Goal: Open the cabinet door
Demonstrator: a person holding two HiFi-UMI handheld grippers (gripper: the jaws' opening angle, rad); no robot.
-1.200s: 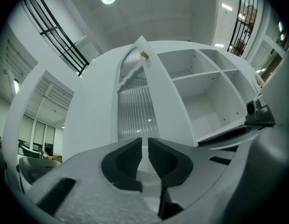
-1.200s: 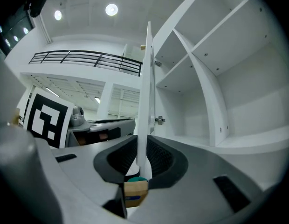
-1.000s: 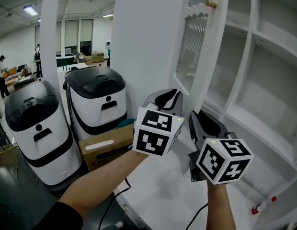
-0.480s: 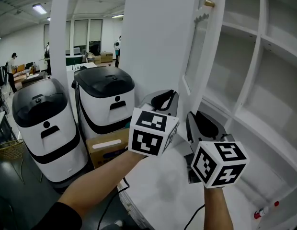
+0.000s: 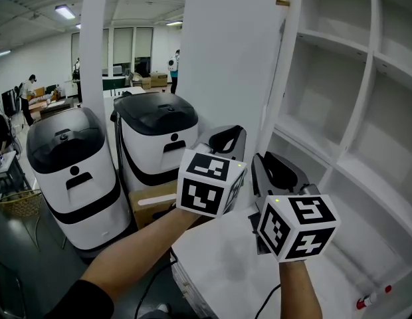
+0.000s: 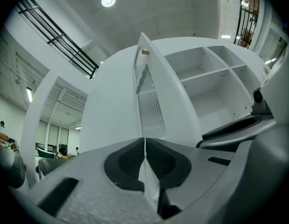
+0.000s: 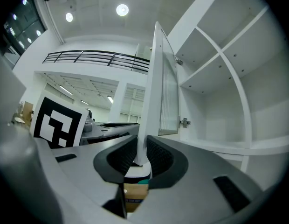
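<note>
The white cabinet door [image 5: 274,78] with a ribbed glass pane and a brass knob [image 5: 282,1] stands swung out, edge-on to the head view. My right gripper [image 5: 261,159] is at its lower corner. In the right gripper view the door [image 7: 156,78] runs down into the narrow gap of that gripper [image 7: 137,154], whose pads press on its edge. My left gripper [image 5: 227,137] hangs just left of the door, jaws shut together on nothing. From the left gripper [image 6: 144,146] the door [image 6: 151,101] and the bare cabinet shelves [image 6: 205,78] rise ahead.
Open white shelves [image 5: 352,111] fill the right. Two white bins with black lids [image 5: 73,171] [image 5: 159,135] and a cardboard box [image 5: 153,201] stand to the left below. A white counter [image 5: 219,264] lies under my hands, with a red-capped marker [image 5: 372,299] lower right. People stand far back.
The door has swung further out, from showing its glass pane to edge-on. Both grippers drifted slightly left and down, and the view shifted so the bins sit further right.
</note>
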